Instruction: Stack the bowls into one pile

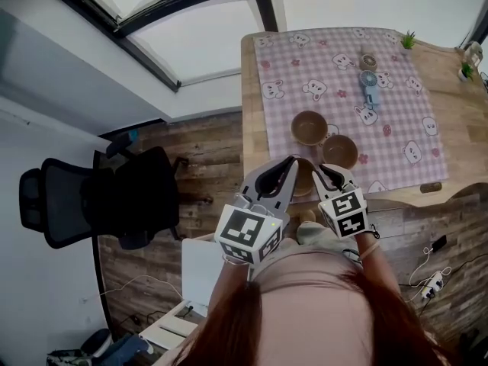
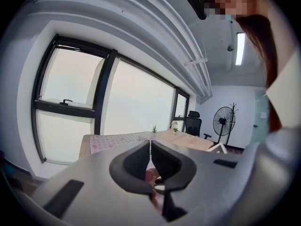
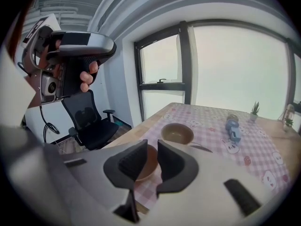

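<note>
Three brown bowls stand on the pink checked cloth (image 1: 335,82): one bowl (image 1: 309,127) farther back, a second bowl (image 1: 340,151) to its right, and a third bowl (image 1: 303,180) at the table's near edge, partly hidden behind my grippers. My left gripper (image 1: 288,161) is raised over the near edge, its jaws shut on nothing (image 2: 150,144). My right gripper (image 1: 329,172) hovers beside it, open by a narrow gap (image 3: 152,147). Through that gap I see the near bowl (image 3: 150,160), with the farther bowl (image 3: 178,133) beyond it.
A blue hand fan (image 1: 368,90) and a small round object (image 1: 369,61) lie farther back on the cloth. Small plants (image 1: 409,40) stand at the table's far side. A black office chair (image 1: 99,197) is on the floor to the left. Cables lie on the floor to the right.
</note>
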Tool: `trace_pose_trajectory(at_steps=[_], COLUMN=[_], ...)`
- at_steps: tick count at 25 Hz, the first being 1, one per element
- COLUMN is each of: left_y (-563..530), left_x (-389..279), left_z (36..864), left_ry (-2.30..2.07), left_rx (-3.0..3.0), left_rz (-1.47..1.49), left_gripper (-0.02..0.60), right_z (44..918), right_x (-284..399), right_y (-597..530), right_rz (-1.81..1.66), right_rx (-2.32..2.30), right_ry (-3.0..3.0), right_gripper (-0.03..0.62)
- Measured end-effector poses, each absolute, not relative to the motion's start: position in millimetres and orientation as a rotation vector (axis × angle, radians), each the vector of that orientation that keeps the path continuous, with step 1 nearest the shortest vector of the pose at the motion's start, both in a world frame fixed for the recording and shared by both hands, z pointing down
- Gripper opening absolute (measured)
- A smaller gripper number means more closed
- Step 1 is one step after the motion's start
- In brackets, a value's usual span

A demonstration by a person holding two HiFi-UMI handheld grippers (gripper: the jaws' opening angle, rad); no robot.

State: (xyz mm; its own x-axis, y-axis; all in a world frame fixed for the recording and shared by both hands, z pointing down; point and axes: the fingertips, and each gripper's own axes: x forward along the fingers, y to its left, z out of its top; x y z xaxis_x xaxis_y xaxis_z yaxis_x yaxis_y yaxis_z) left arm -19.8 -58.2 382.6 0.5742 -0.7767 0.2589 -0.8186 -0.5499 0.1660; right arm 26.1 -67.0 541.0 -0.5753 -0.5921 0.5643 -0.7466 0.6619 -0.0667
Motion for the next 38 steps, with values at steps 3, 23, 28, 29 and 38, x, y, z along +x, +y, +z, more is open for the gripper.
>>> trace_pose_trajectory(at_steps=[3,23,28,29,38], left_y=[-63.4,-82.5,-83.4,-83.6,-90.2], left_x=[-19.7,-18.2,-19.1,-20.6,-26.1], left_z=[386.2,404.6,400.3,399.0,392.2], left_ry=[-1.321,-1.394,-1.400,-1.401,-1.355], left_rx=[2.528,2.434,2.439,2.441,2.484], left_rz=[0.233,0.305,0.316,0.316,0.326], left_gripper=[0.012,0.012,0.012,0.012,0.012], right_z=[552.2,611.3,621.2,621.9,632.3], right_x=[25.4,24.8,23.5,23.0,23.7], right_y=[-70.6,-78.0,-78.3,-79.6,-81.5], right_rz=[0.435,0.606,0.629,0.625,0.705], right_rx=[1.024,0.934,0.930,0.936,0.995], right_ry=[-2.350,-2.238,-2.214,-2.209,-2.168], right_gripper=[0.054,0.075,0.078,0.078,0.078])
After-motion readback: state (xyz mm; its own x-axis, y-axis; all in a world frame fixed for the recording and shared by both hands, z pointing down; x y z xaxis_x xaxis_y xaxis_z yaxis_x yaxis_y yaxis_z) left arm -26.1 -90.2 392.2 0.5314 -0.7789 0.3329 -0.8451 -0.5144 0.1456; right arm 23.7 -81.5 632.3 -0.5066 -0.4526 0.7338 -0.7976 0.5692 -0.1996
